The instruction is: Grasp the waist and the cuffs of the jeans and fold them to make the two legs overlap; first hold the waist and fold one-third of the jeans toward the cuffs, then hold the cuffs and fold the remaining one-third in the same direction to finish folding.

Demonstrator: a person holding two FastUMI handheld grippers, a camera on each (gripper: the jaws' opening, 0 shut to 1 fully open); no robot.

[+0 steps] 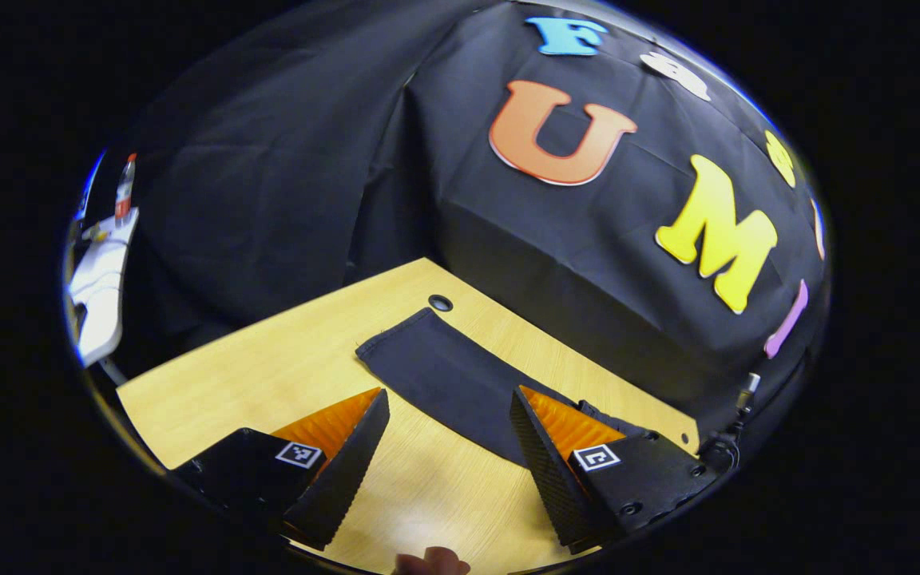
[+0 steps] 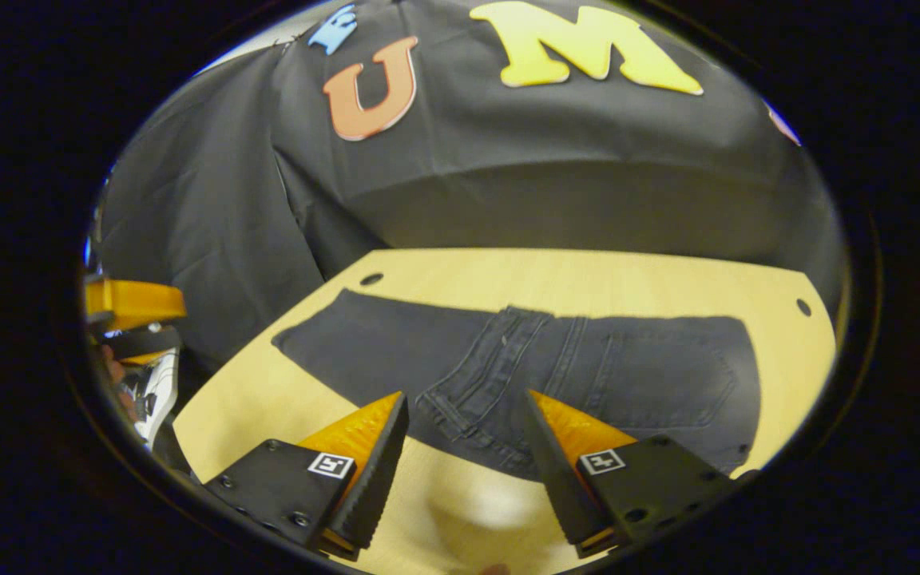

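Dark jeans (image 2: 524, 363) lie flat across the wooden table (image 2: 588, 275), legs overlapped; the cuff end (image 2: 308, 335) points left, the waist and back pocket (image 2: 668, 375) lie right. My right gripper (image 2: 464, 435) hovers open just before the near edge of the jeans, over the crotch seam, holding nothing. In the left gripper view the cuff end of the leg (image 1: 428, 351) stretches away on the table (image 1: 268, 367). My left gripper (image 1: 448, 423) is open above it, its right finger over the cloth and its left finger over bare wood.
Round cable holes (image 1: 440, 303) (image 2: 803, 307) pierce the table near its far corners. A white object (image 1: 101, 287) stands beyond the table's left side. The other gripper's body (image 2: 128, 307) shows at the far left of the right gripper view. A fingertip (image 1: 432, 561) peeks in below.
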